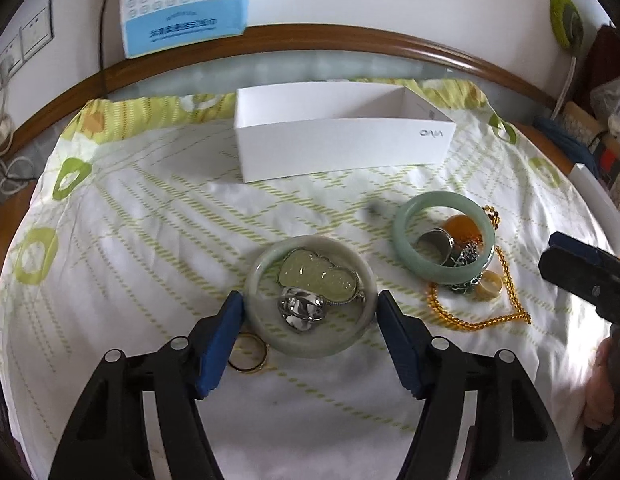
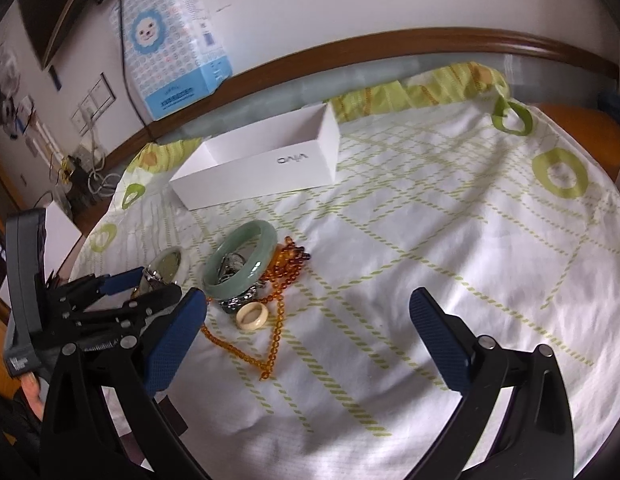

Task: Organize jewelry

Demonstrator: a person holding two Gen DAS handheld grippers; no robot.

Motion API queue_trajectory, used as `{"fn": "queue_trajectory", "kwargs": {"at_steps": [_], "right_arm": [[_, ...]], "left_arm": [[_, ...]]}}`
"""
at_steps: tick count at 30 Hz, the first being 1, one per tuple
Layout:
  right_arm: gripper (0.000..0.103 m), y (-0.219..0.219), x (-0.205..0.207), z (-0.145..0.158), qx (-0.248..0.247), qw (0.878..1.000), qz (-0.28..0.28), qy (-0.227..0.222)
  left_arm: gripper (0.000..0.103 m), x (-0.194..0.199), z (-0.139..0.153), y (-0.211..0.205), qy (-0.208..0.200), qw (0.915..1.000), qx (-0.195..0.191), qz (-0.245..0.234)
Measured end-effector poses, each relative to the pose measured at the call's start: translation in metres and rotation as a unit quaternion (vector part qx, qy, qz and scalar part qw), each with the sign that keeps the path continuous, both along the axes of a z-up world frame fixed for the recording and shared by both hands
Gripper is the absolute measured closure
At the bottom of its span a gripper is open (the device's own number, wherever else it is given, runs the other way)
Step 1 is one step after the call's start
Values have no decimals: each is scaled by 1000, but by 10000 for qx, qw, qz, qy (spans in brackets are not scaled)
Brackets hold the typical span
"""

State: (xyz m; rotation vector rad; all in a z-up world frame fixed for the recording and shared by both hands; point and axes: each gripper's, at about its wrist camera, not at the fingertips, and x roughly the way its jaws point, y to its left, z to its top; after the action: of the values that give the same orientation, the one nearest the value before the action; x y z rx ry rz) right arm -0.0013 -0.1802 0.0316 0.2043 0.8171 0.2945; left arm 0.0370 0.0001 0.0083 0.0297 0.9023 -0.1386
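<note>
- Left tongs (image 1: pixel 310 312): blue pads spread wide, one on either side of a pale grey-green bangle (image 1: pixel 310 344) lying flat on the cloth. Pads sit just beside its outer rim; whether they touch it cannot be told. Nothing lifted.
- Inside that bangle: a pale green carved pendant (image 1: pixel 317 278) on a thin metal setting, and a silver ring (image 1: pixel 300 312) just in front of it.
- A thin gold ring (image 1: pixel 249 356) lies on the cloth beside the left pad, just outside the bangle.
- Right tongs (image 2: pixel 308 332): pads wide apart, holding nothing, only bare cloth between them.
- To the right in the left wrist view: a second, greener bangle (image 1: pixel 443 236) tilted over a small heap with an orange stone (image 1: pixel 463 230), a silver ring and chain bits; the details are hard to make out.
- An amber bead necklace (image 2: pixel 276 320) trails out from under the heap across the cloth, near the right tongs' left pad.
- A cream ring (image 2: pixel 252 315) lies just in front of the green bangle, touching the necklace.
- White open box (image 1: pixel 341 144), empty as far as seen, stands further back on the cloth, well apart from all the jewelry.
- The bench is covered by a white cloth with green dashes and rings (image 2: pixel 429 240); wooden rim behind.
- A blue-and-white package (image 2: pixel 170 40) leans against the wall behind the bench.
</note>
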Motion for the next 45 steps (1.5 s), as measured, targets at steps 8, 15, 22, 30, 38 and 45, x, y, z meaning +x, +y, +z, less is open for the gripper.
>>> {"fn": "queue_trajectory", "kwargs": {"at_steps": [8, 15, 22, 30, 38, 45], "right_arm": [[4, 58, 16, 2, -1140, 9887, 972, -105], [4, 85, 42, -10, -1837, 9749, 1257, -19], [31, 82, 58, -14, -1505, 9788, 1390, 74], [60, 65, 55, -10, -999, 9834, 1507, 144], [18, 60, 49, -1, -1668, 9799, 1049, -311], [25, 79, 72, -15, -1650, 9771, 1334, 178]], "left_arm": [[34, 3, 0, 5, 18, 9999, -51, 103], [35, 4, 2, 17, -45, 9995, -109, 306], [34, 8, 2, 20, 19, 9993, -146, 352], [34, 7, 2, 16, -19, 9996, -88, 261], [34, 9, 0, 16, 12, 9995, -13, 313], [34, 10, -1, 15, 2, 9996, 41, 288]]}}
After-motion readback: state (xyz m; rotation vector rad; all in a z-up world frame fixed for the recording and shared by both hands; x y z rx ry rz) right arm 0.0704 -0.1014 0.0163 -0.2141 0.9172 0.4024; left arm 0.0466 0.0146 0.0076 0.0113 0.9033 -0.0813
